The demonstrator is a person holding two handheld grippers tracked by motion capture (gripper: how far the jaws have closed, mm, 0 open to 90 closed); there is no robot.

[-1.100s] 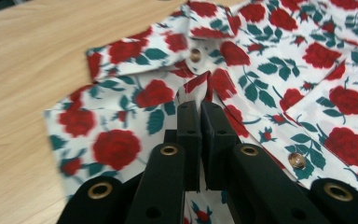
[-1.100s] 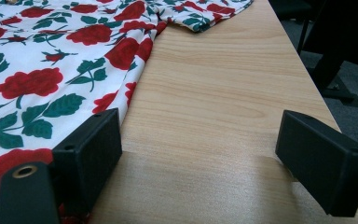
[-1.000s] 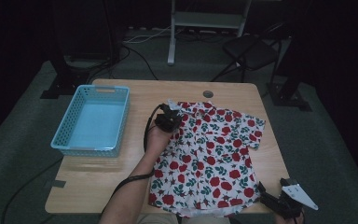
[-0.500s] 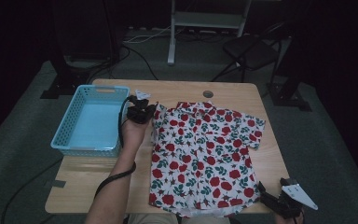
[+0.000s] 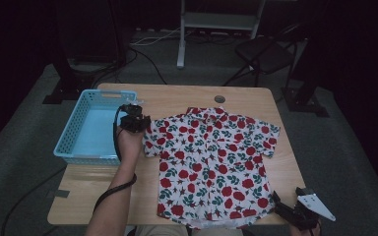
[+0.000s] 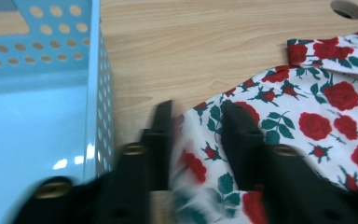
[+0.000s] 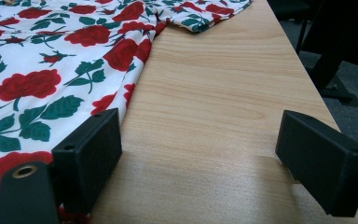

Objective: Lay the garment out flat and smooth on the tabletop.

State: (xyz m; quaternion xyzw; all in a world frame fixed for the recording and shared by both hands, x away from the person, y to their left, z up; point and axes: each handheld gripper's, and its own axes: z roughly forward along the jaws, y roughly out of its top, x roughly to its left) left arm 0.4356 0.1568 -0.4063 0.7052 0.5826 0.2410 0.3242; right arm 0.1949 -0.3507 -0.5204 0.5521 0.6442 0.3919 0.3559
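Note:
A white short-sleeved shirt [image 5: 211,162] printed with red roses lies spread flat, front up, on the wooden table [image 5: 177,98]. My left gripper [image 5: 134,119] is over the tip of its left sleeve, close to the blue basket. In the left gripper view the sleeve cloth [image 6: 200,154] lies between the jaws of that gripper [image 6: 196,121]; they have just been opening and stand apart, off the cloth. My right gripper [image 5: 295,214] rests at the table's front right corner. Its jaws [image 7: 205,163] are wide open over bare wood, the left one beside the shirt's hem [image 7: 37,70].
A blue perforated basket [image 5: 98,93] with nothing inside stands at the table's left; its wall [image 6: 98,116] is right beside my left jaw. A cable hole [image 5: 220,99] sits at the back edge. A chair [image 5: 266,54] and a stand are behind the table.
My left hand moved left from the shirt's middle toward the basket, drawing the sleeve out flat. Its jaws have parted. The right gripper has stayed put.

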